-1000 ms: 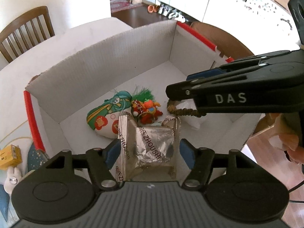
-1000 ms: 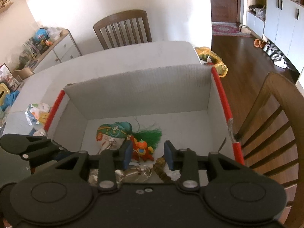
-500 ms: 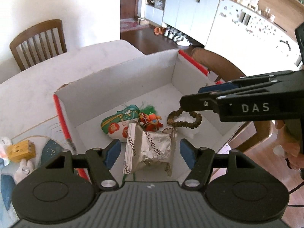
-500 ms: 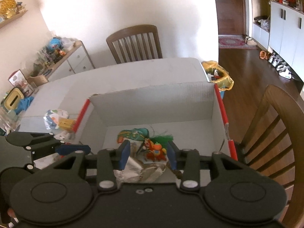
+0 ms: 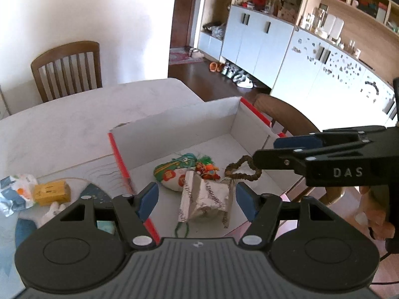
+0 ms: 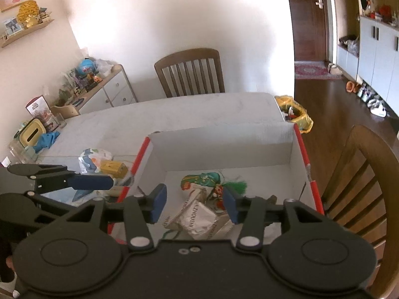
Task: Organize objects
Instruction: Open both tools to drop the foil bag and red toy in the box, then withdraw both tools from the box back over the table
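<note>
A white cardboard box [image 5: 199, 122] with red edges stands on the table. Inside lie a silver foil packet [image 5: 207, 199], a green and white stuffed pouch [image 5: 172, 174], a small orange and red toy [image 5: 207, 168] and a brown bead loop [image 5: 243, 169]. My left gripper [image 5: 197, 199] is open and empty above the box's near edge. My right gripper [image 6: 194, 201] is open and empty above the box; in the left wrist view [image 5: 279, 149] its fingers reach in from the right, beside the bead loop. The box [image 6: 249, 137] and packet [image 6: 199, 220] also show in the right wrist view.
On the table left of the box lie a yellow block [image 5: 51, 191], a crumpled plastic wrapper [image 5: 15, 191] and a blue placemat [image 5: 92, 194]. Wooden chairs stand at the far side [image 5: 67, 69] and right of the box [image 6: 369, 186]. A tissue box [image 6: 31, 134] stands at the table's left end.
Both grippers have risen and pulled back from the box, so more of the table and room shows. The things in the box have not moved.
</note>
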